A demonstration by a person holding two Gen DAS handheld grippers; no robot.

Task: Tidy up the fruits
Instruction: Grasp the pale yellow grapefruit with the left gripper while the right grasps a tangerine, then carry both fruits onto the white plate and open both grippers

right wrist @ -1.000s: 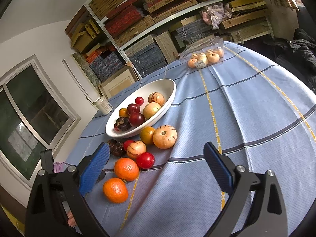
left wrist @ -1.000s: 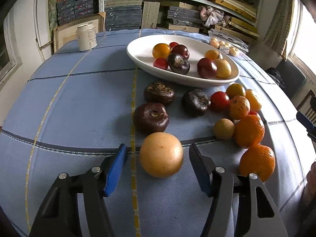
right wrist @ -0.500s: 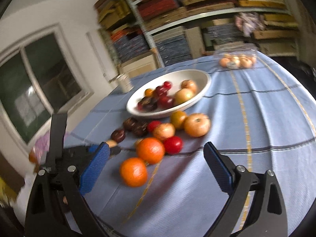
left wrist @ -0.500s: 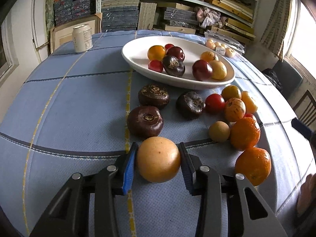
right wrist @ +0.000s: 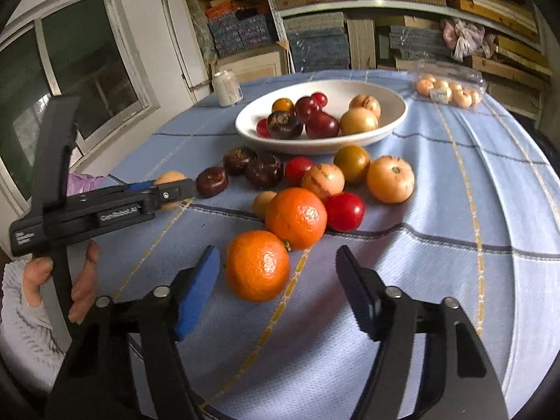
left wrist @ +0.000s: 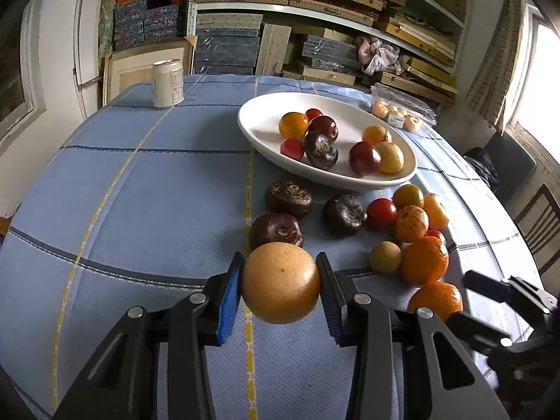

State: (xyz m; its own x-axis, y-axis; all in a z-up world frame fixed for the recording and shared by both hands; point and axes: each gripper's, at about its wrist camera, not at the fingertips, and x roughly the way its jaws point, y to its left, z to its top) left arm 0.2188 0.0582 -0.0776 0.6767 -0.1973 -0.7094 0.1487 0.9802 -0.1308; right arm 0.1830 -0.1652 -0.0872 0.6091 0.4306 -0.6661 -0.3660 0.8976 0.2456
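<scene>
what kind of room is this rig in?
Likely a home storeroom doubling as a dining spot: shelves stacked with flat boxes, a round table under a blue checked cloth, and a white bowl of fruit.

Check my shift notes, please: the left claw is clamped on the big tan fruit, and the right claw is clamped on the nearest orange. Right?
Half right. The right claw is open, closing in around the nearest orange without pressing it, per the right wrist view. The left claw does clamp the big tan fruit.
</scene>
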